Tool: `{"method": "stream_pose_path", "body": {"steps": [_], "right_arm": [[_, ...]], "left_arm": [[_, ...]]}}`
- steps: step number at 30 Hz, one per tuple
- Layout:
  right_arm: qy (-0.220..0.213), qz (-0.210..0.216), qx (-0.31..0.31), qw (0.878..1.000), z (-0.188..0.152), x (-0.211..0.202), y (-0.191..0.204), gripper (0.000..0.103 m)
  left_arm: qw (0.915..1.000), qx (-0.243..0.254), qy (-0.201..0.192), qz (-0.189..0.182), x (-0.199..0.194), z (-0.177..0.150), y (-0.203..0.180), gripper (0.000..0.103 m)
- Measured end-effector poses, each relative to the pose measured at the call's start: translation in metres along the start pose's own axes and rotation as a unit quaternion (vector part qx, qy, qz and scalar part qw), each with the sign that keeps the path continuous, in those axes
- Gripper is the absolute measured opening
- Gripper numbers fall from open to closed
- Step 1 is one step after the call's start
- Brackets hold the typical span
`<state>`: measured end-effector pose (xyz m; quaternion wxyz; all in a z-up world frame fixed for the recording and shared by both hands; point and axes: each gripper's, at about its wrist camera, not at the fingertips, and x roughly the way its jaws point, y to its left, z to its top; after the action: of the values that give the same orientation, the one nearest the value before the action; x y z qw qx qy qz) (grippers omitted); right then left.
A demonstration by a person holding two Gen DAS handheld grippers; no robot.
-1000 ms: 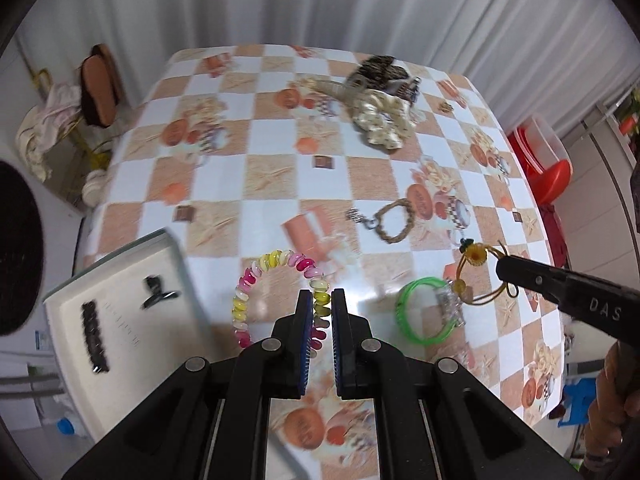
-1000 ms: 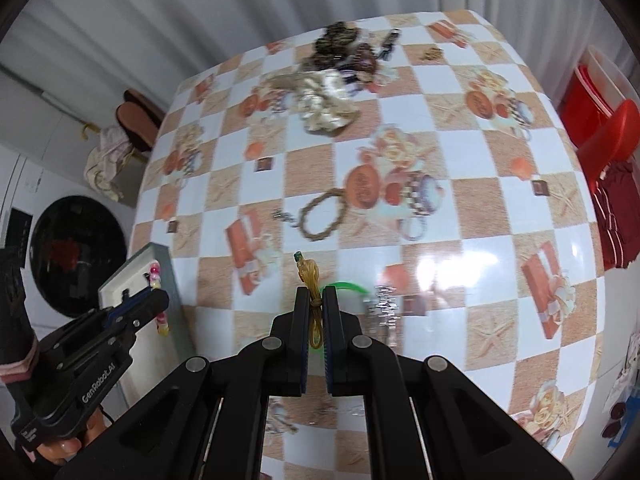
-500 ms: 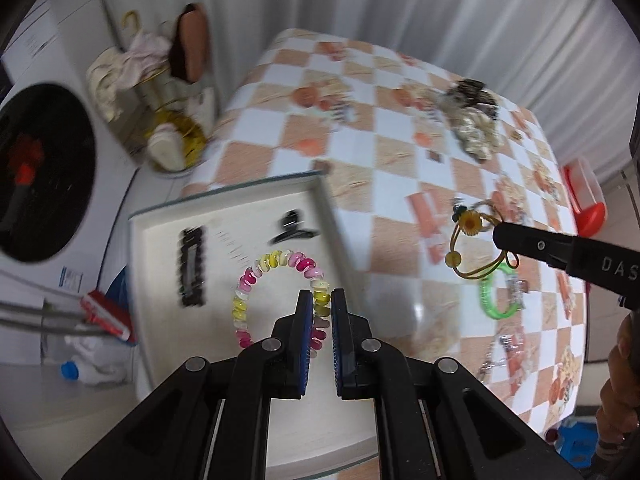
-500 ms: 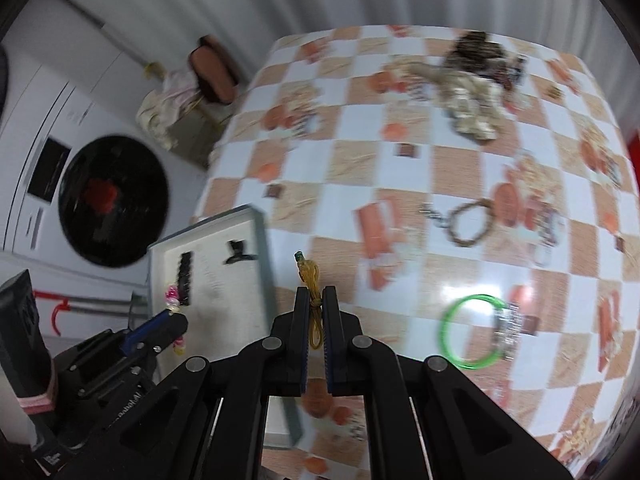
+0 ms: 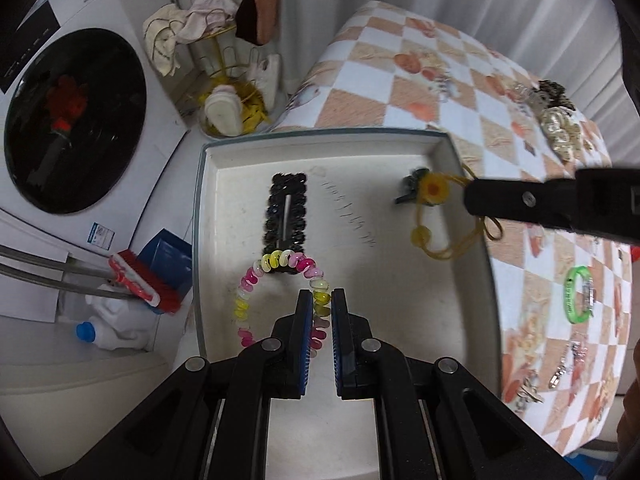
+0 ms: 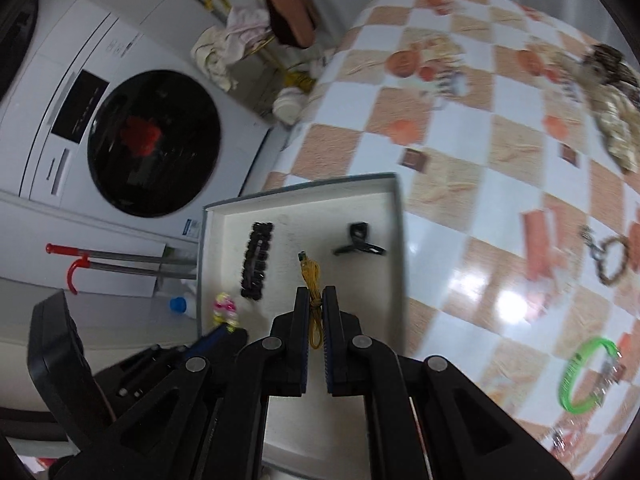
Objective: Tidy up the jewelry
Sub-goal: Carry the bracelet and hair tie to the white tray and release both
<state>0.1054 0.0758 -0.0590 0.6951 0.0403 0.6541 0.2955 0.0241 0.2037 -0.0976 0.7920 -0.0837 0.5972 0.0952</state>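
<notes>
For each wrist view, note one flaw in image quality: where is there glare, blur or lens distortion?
Left wrist view: fisheye bends the white tray's rim into curves, and dark vignette fills the corners; the beaded bracelet stays sharp. Right wrist view: the checkered tablecloth is smeared with motion blur, and bright glare patches wash out its squares near the green bangle.

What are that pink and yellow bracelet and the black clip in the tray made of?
The bracelet looks like glossy glass or plastic beads: they are translucent and catch highlights. The black clip seems to be faceted dark beads or stones on a metal bar, going by its sparkle and silvery centre strip. The tray looks like matte white card or plastic.
</notes>
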Motion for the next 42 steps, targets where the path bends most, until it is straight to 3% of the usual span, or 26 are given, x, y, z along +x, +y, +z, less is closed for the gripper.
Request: {"method": "stream_pose_path", "body": {"steps": [7,15,27,28,30,32,33,42], "right_arm": [[0.013,0.028,0.001,1.000,0.022,0.035,0.008,0.006],[0.034,0.008,-0.004,0.999,0.032,0.067,0.006,0.006],[0.054,-0.004,0.001,0.999,0.037,0.082,-0.004,0.008],[0.054,-0.001,0.001,0.999,0.038,0.081,-0.004,0.009],[0.050,0.003,0.002,0.999,0.040,0.076,-0.003,0.022],[0.040,0.006,0.002,0.999,0.042,0.071,-0.002,0.055],[0.034,0.010,0.002,0.999,0.042,0.067,-0.002,0.059],[-0.016,0.030,0.034,0.999,0.041,0.013,-0.017,0.063]], "left_arm": [[0.9998,0.010,0.000,0.019,0.019,0.001,-0.001,0.014],[0.9995,0.017,0.001,0.028,0.031,0.001,-0.005,0.014],[0.9984,0.026,0.021,0.045,0.038,-0.001,-0.011,0.014],[0.9983,0.027,0.021,0.047,0.037,-0.001,-0.011,0.014],[0.9981,0.027,0.022,0.050,0.037,-0.001,-0.012,0.014],[0.9980,0.027,0.023,0.052,0.036,-0.002,-0.013,0.014],[0.9980,0.027,0.023,0.052,0.036,-0.002,-0.014,0.014],[0.9976,0.028,0.030,0.056,0.034,-0.001,-0.014,0.014]]}}
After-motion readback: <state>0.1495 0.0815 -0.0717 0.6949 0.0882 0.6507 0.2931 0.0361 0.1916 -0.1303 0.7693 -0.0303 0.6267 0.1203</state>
